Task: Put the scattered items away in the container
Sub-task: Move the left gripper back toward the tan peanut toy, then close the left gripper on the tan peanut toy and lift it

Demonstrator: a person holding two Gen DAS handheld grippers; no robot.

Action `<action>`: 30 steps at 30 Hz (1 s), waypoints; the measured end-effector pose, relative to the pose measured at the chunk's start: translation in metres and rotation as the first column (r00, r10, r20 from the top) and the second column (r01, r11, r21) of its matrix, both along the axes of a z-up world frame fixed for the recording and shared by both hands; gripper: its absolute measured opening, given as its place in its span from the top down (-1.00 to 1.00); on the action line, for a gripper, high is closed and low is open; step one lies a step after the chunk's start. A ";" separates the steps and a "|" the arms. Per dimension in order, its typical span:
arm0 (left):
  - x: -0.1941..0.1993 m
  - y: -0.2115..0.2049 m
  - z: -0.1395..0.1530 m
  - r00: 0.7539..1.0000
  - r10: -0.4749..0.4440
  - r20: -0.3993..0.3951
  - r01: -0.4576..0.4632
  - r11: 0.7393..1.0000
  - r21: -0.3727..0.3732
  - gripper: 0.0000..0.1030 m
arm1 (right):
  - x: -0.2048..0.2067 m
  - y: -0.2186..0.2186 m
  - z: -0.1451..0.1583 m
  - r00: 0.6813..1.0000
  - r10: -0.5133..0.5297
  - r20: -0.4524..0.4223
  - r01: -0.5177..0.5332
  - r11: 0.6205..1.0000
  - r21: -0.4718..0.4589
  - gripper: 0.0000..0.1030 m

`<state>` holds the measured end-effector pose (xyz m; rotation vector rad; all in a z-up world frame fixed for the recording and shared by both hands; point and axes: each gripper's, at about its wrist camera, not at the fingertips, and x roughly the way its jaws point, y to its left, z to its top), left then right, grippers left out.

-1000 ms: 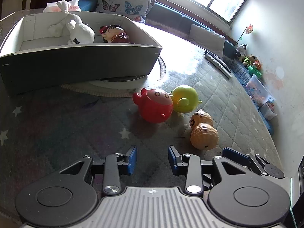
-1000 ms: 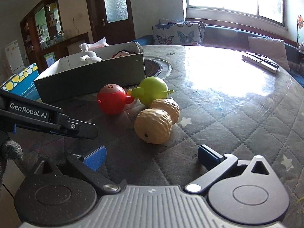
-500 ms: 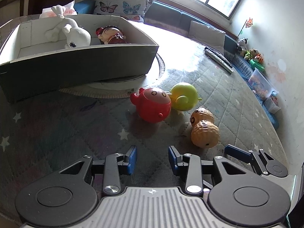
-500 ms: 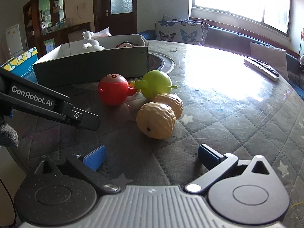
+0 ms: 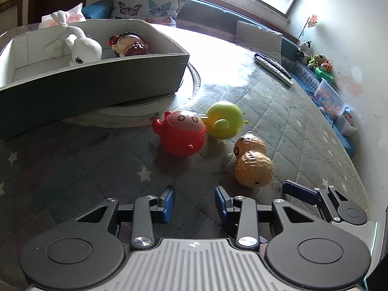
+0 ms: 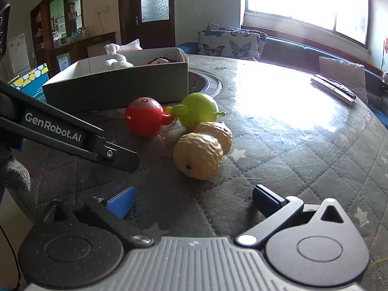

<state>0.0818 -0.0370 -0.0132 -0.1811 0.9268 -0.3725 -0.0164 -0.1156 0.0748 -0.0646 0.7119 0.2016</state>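
- The left claw [image 5: 195, 202] hangs released over the tabletop [image 5: 72, 169], nothing between its pads.
- The right claw [image 6: 194, 197] gapes wider, also empty.
- Just ahead lies a peanut toy [image 6: 202, 151], then a red toy [image 5: 180, 133] touching a green one [image 5: 224, 121], mid-table.
- They look like light, hard, slick plastic; pinch the peanut's waist.
- The box [image 5: 97, 82] sits beyond, two toys inside.

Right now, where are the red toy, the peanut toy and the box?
red toy [image 5: 180, 134], left wrist view, middle of its body
peanut toy [image 6: 198, 158], right wrist view, its nearer lobe
box [image 5: 97, 82], left wrist view, its near outer wall
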 end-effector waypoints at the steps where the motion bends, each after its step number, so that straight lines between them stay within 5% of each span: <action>1: 0.001 0.000 0.000 1.000 -0.005 -0.003 0.005 1.000 -0.006 0.25 | 0.001 -0.001 0.000 1.000 -0.006 0.001 0.006 1.000 0.002 -1.00; 19: 0.017 -0.009 0.018 0.998 -0.053 0.029 0.057 0.990 -0.132 0.26 | 0.010 -0.005 0.013 0.999 -0.004 0.035 0.003 0.999 0.037 -0.97; 30: 0.031 -0.023 0.017 0.997 -0.079 -0.001 0.078 0.984 -0.162 0.26 | 0.016 -0.007 0.016 0.999 0.020 0.030 -0.022 0.996 0.090 -0.68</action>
